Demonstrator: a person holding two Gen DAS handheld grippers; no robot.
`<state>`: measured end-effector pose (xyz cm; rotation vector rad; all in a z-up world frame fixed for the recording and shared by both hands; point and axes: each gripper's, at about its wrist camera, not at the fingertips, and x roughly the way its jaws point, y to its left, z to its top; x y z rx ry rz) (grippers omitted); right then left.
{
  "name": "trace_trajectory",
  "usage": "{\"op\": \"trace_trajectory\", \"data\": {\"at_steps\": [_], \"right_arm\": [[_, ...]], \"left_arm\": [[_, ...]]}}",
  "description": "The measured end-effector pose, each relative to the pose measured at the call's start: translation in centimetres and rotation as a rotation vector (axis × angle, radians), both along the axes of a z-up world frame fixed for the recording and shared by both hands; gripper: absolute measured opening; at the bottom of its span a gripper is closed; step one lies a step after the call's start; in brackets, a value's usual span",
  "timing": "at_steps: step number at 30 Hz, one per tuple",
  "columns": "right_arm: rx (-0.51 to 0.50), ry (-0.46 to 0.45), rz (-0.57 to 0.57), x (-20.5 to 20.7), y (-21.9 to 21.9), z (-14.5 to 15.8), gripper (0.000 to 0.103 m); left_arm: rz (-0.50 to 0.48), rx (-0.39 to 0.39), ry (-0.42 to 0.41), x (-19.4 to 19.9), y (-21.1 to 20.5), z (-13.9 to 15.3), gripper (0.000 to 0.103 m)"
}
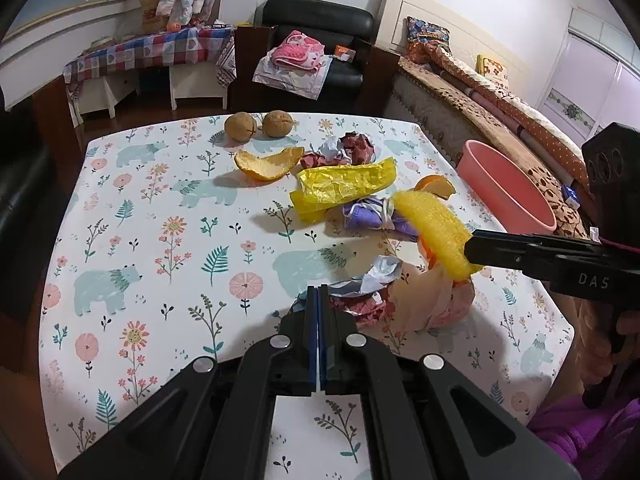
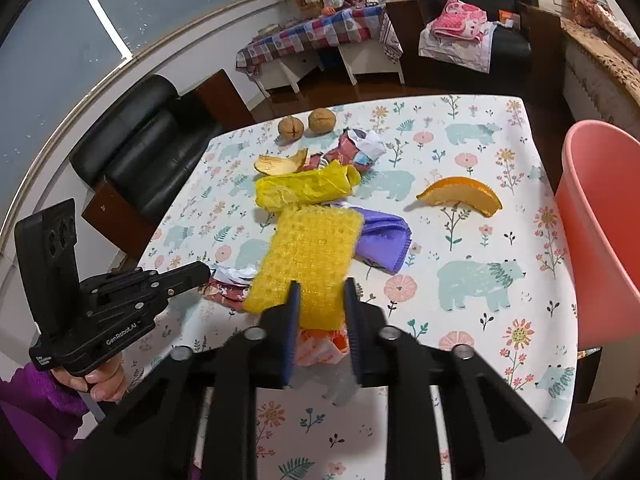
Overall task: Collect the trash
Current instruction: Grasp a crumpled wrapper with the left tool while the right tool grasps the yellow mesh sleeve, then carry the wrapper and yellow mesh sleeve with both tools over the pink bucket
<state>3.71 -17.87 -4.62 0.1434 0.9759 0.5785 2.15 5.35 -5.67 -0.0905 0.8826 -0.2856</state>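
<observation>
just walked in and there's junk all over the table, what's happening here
A person is clearing trash with two handheld grippers. The right gripper holds a yellow foam net lifted above the table. The left gripper is shut and empty near a crumpled wrapper. A pink bin waits at the edge.

The right gripper [image 2: 320, 300] pinches a yellow mesh sponge [image 2: 310, 260] between its blue pads [image 2: 294, 300], the sponge raised over the floral table [image 2: 480, 340]. Under it lie a purple cloth [image 2: 386, 240] and a yellow bag [image 2: 304, 190], with crumpled paper [image 2: 360, 148] and an orange peel [image 2: 284, 164] beyond — two walnuts [image 2: 306, 124] sit near the far edge. A second peel [image 2: 460, 196] lies apart to the right, near the pink bin [image 2: 600, 240] at the table's side. At left the left gripper [image 2: 200, 272], its fingers together, points at a paper wad [image 2: 228, 284] — a hand [image 2: 100, 384] grips its handle.
</observation>
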Motion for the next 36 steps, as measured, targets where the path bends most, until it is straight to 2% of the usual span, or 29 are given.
{"op": "trace_trajectory", "data": {"at_steps": [3,18,36], "right_arm": [[0.01,-0.017,0.002,-0.4,-0.2,0.4,0.011],[0.048,-0.136,-0.083,-1.6,-3.6,2.7,0.01],[0.068,-0.203,-0.268,-1.5,-10.5,3.3,0.01]], "left_arm": [[0.007,-0.001,-0.008,-0.3,0.0,0.4,0.0],[0.062,-0.015,-0.083,-0.8,-0.3,3.9,0.0],[-0.017,-0.038,-0.148,1.9,-6.7,7.6,0.0]]}}
